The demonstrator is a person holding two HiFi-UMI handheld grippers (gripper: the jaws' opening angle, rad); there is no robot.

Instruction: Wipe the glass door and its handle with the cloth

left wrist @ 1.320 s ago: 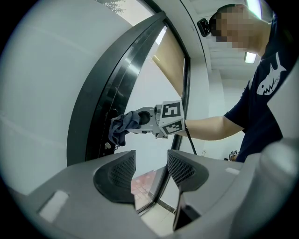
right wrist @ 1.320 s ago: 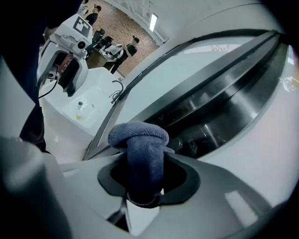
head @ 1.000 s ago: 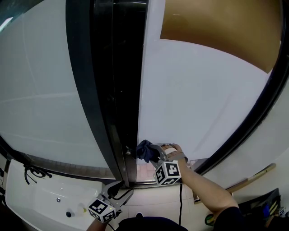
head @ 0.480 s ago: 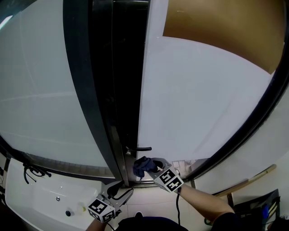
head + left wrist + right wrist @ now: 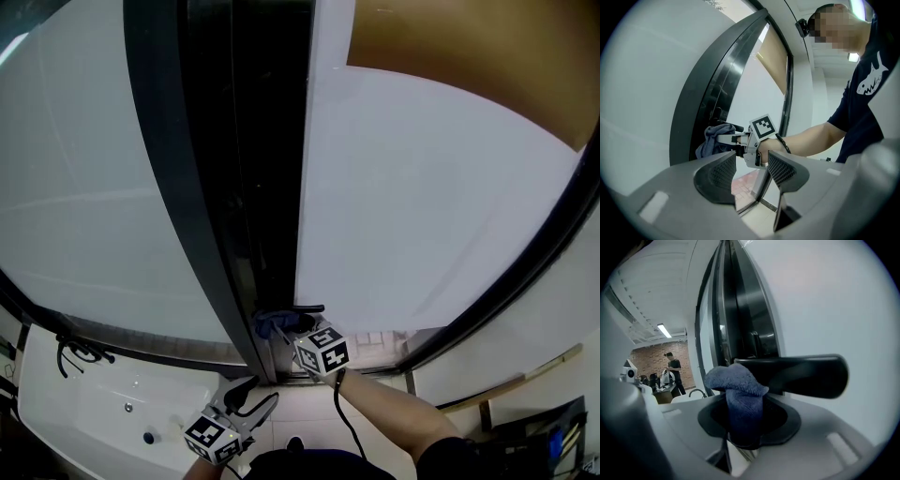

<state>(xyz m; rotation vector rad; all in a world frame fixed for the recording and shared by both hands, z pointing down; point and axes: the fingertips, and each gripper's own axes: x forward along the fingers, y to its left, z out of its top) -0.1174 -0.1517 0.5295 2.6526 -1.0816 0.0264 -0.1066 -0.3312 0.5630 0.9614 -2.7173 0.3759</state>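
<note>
A: Trying to work out how far along this is; any idea?

B: Looks like the handle part, going by the right gripper; clamped shut on a blue cloth, with the bunched top seemingly pressed against the near end of the black handle; can't say about the glass door though; seeing no streaks or wet marks on it, so could be wiped already or untouched; guessing most of the handle left to rub

A: And the other hand?

B: Doing nothing useful; holding the left gripper low and well off the door, jaws wide apart, nothing between them

A: Which way for the handle?

B: Lying roughly level in the head view; rooted by the dark frame, with the rounded free end pointing right across the pale glass; so probably best to wipe along that line, root to tip, rather than across
</note>
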